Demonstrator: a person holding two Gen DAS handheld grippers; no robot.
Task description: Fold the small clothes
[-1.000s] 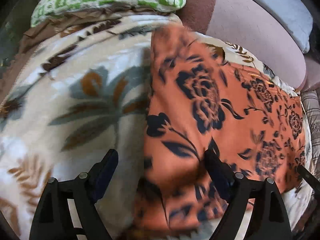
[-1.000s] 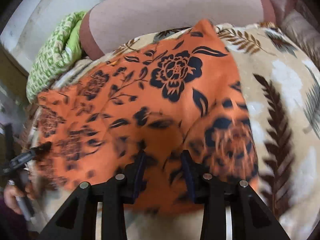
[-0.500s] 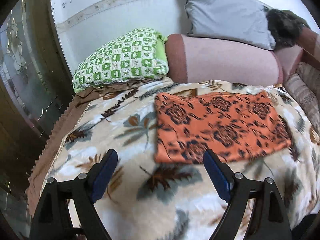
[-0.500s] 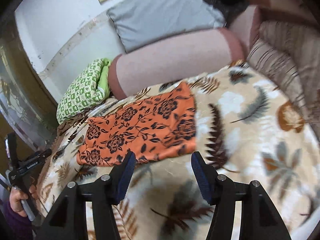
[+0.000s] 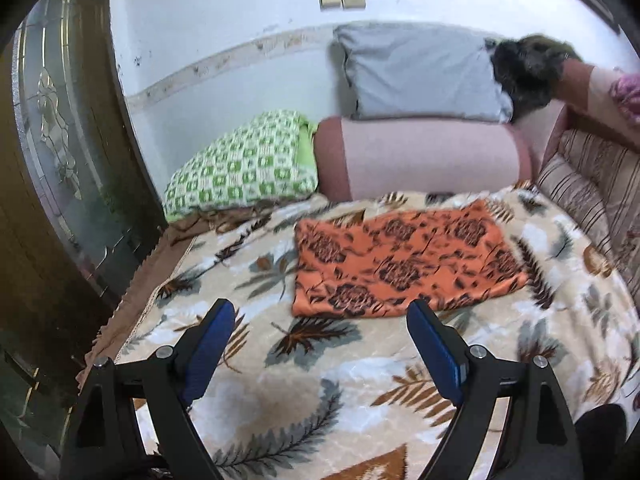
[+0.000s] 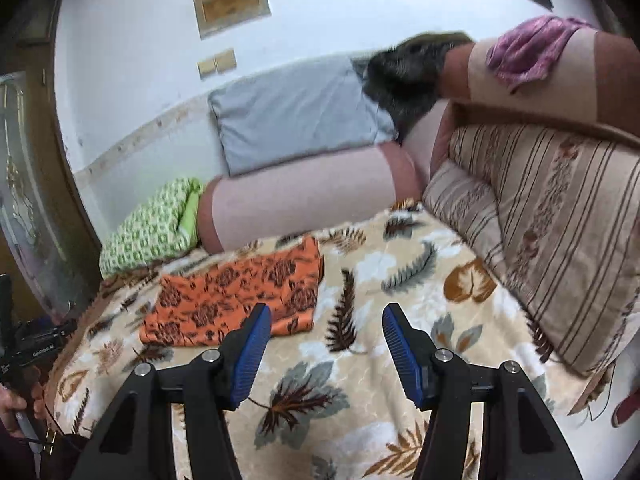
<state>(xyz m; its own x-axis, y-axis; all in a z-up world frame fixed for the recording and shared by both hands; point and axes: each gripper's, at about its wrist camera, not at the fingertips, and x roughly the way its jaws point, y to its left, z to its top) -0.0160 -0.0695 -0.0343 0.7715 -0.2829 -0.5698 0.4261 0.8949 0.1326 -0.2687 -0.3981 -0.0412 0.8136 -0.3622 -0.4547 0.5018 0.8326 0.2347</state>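
An orange cloth with a dark flower print [image 5: 400, 264] lies folded flat as a rectangle on the leaf-patterned blanket [image 5: 320, 392]. In the right wrist view the orange cloth [image 6: 236, 296] sits left of centre on the blanket [image 6: 400, 272]. My left gripper [image 5: 320, 308] hovers open above the blanket, short of the cloth's near edge, with nothing between its blue pads. Held back from the cloth's right end, my right gripper [image 6: 327, 308] is open and empty too. A hand [image 6: 16, 404] holds the left gripper's black body at the far left of the right wrist view.
At the head of the blanket sit a green checked pillow [image 5: 240, 160], a pink bolster [image 5: 424, 156] and a grey pillow [image 5: 420, 72]. Striped cushions [image 6: 540, 220] line the right side, with a pink cloth [image 6: 528, 52] draped above. A dark glazed door [image 5: 60, 140] stands left.
Both grippers have drawn back and up from the orange cloth, which filled the views a second ago. The right jaws, then narrow over the cloth, have widened. The cloth stays flat.
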